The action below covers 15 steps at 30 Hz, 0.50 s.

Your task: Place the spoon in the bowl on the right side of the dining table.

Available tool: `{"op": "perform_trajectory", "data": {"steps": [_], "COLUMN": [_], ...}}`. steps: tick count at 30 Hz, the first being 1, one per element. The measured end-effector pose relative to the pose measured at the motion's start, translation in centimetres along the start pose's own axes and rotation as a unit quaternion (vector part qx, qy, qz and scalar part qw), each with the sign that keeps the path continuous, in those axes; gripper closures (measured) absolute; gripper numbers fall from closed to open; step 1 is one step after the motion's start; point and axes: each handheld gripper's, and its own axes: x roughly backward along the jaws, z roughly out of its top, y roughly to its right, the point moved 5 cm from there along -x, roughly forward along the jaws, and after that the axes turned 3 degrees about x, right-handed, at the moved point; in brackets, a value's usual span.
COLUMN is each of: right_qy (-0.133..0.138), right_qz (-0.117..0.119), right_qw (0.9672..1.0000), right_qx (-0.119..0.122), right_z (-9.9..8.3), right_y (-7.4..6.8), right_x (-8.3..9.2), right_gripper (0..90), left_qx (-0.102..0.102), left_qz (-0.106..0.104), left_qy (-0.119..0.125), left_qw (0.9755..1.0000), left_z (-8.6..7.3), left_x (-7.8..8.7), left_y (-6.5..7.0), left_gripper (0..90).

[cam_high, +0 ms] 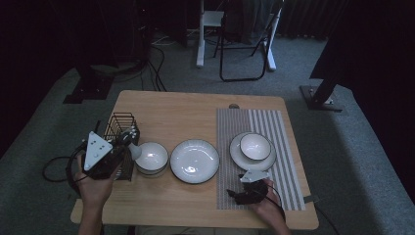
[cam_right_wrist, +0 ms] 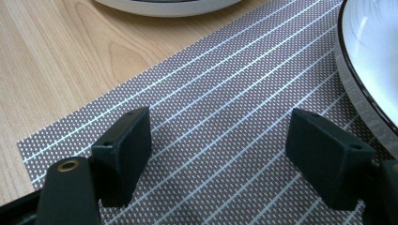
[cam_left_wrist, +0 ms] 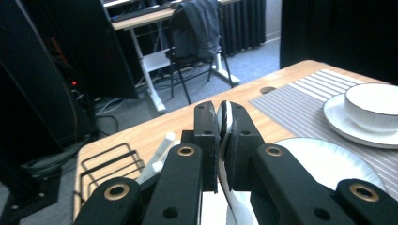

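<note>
High view: left claw [cam_high: 128, 147] pinching a white spoon [cam_high: 134, 151], right claw [cam_high: 234, 195] spread and empty.
Left claw sits at the table's [cam_high: 161, 105] 8 o'clock, spoon just beside the white bowl [cam_high: 152, 157], wire rack [cam_high: 119, 126] behind; right claw at 5 o'clock over the striped mat [cam_high: 279, 127], plate with bowl [cam_high: 253, 151] beyond.

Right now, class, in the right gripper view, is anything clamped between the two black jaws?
No: the right gripper has its jaws standing wide apart over the striped placemat, with bare mat between them.
</note>
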Motion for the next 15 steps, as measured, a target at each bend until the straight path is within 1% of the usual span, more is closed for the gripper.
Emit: {"op": "perform_trajectory", "data": {"steps": [1, 4, 5, 6, 7, 8, 11, 15], "right_qy": [0.0, 0.0, 0.0, 0.0, 0.0, 0.0, 0.0, 0.0], "right_qz": [0.0, 0.0, 0.0, 0.0, 0.0, 0.0, 0.0, 0.0], "right_qw": [1.0, 1.0, 1.0, 1.0, 1.0, 1.0, 1.0, 1.0], "right_qx": [0.0, 0.0, 0.0, 0.0, 0.0, 0.0, -0.001, 0.0], "right_z": [0.0, 0.0, 0.0, 0.0, 0.0, 0.0, 0.0, 0.0], "right_y": [0.0, 0.0, 0.0, 0.0, 0.0, 0.0, 0.0, 0.0], "right_x": [0.0, 0.0, 0.0, 0.0, 0.0, 0.0, 0.0, 0.0], "right_gripper": [22.8, 22.8, 22.9, 22.9, 22.9, 22.9, 22.9, 22.9], "left_qx": [0.0, 0.002, 0.002, 0.002, 0.002, 0.0, -0.003, -0.006], "left_qz": [0.0, -0.019, -0.019, -0.028, -0.028, -0.035, -0.038, -0.047], "left_qy": [0.0, 0.002, 0.002, 0.003, 0.003, 0.003, 0.0, -0.002], "left_qw": [1.0, 0.9998, 0.9998, 0.9996, 0.9996, 0.9994, 0.9993, 0.9989], "left_z": [0.0, 0.1, 0.1, 0.1, 0.1, 0.1, 0.1, 0.1], "left_x": [0.0, -0.6, -0.6, -0.9, -0.9, -1.2, -1.6, -2.3], "left_y": [0.0, 0.3, 0.3, 0.5, 0.5, 0.7, 0.9, 1.3], "left_gripper": [85.5, 85.4, 85.5, 85.4, 85.5, 85.4, 85.4, 85.4]}}
